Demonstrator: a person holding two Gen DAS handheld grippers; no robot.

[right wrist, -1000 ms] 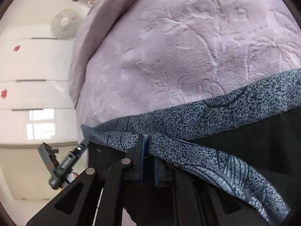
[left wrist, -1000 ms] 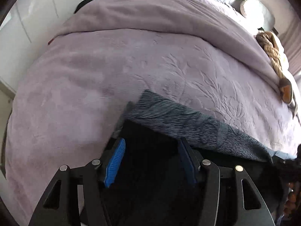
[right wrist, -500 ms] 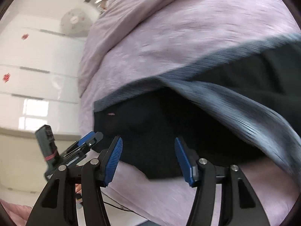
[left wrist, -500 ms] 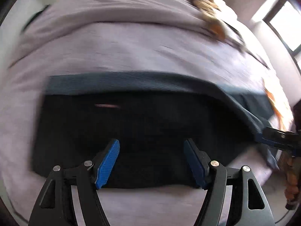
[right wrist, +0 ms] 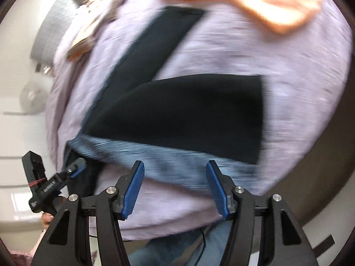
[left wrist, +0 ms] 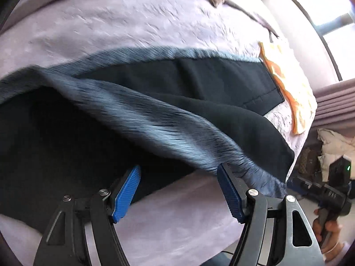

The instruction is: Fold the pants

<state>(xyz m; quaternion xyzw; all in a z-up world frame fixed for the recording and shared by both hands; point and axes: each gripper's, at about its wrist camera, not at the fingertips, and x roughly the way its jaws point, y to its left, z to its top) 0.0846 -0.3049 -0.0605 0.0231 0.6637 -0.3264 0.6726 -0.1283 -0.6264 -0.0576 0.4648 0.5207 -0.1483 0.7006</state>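
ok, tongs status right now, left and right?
Left tongs: open, holding nothing, over the near edge of the pants.
Right tongs: open, holding nothing, above the pants.

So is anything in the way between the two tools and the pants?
No, nothing visible. The left tool hangs open right at the near edge of the pants, with only the purple blanket under it. The right tool is open too, just above the pants' blue-grey lining.

One pants (right wrist: pixel 177 113), one bedspread (right wrist: pixel 299 71), two tools (left wrist: pixel 178 190) (right wrist: pixel 175 188).
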